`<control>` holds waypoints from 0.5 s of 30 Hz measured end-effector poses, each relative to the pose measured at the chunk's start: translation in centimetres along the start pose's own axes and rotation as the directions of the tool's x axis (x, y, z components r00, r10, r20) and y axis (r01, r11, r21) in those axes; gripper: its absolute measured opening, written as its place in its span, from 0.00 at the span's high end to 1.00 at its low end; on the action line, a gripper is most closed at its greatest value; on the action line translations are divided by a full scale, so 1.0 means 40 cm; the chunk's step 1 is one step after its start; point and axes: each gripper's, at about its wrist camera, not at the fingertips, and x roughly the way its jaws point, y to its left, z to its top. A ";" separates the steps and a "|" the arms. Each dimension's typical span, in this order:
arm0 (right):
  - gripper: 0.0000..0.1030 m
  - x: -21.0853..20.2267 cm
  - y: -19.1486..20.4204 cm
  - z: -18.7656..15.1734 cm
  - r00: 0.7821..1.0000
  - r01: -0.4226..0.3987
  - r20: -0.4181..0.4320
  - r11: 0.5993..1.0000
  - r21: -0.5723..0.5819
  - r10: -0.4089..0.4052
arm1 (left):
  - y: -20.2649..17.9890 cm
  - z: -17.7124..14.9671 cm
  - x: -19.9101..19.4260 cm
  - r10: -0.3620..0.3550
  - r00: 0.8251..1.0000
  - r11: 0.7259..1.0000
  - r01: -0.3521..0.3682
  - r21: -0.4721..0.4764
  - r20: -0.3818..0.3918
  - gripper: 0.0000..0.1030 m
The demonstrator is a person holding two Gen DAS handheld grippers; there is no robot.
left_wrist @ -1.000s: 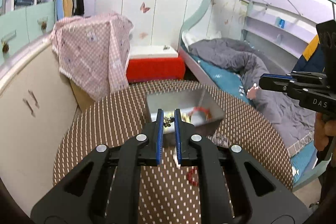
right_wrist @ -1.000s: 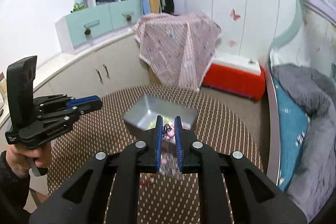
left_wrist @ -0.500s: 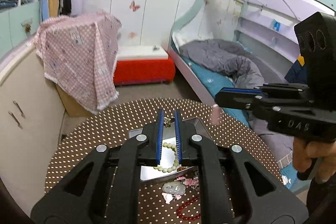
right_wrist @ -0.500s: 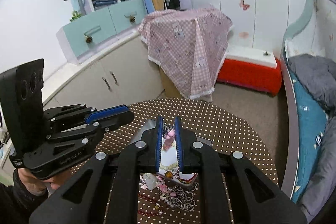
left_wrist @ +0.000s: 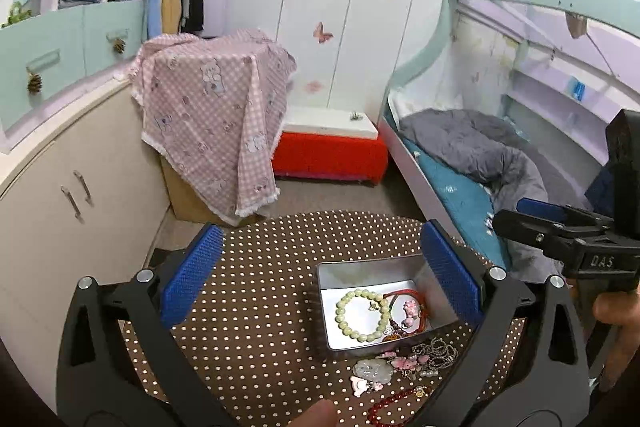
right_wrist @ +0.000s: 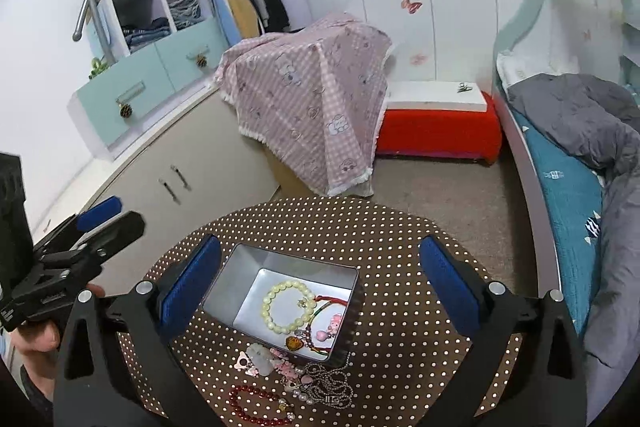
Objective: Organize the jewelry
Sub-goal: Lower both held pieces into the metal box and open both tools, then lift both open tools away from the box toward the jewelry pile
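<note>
Both claws are held wide and empty: left claw (left_wrist: 320, 279), right claw (right_wrist: 320, 279). Ahead of them the tin (right_wrist: 224, 291) holds a bracelet (right_wrist: 286, 307); tangled chains (right_wrist: 328, 383) beneath could be snagged and dragged together off the bench (right_wrist: 400, 239).

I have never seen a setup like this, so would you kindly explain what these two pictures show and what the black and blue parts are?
No robot is here: a person holds a hand-operated two-finger gripper in each hand, each with a camera looking along its fingers. One picture comes from the left gripper, the other from the right gripper; each also glimpses the other at its edge. Both are open and hold nothing. On the dotted table stands a metal tin containing a pale bead bracelet and a red cord bracelet. Beside it lie a red bead bracelet, a chain and small pink charms.
</note>
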 end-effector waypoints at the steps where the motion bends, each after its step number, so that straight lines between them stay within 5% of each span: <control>1: 0.07 -0.011 0.004 0.001 1.000 0.001 0.009 1.000 0.001 -0.001 | -0.002 0.000 -0.011 0.006 1.000 1.000 -0.006 0.002 0.008 0.06; 15: 0.07 -0.139 0.059 -0.011 0.994 0.029 0.104 0.999 -0.034 -0.025 | -0.014 -0.021 -0.139 0.052 0.993 0.998 -0.056 0.034 0.106 0.06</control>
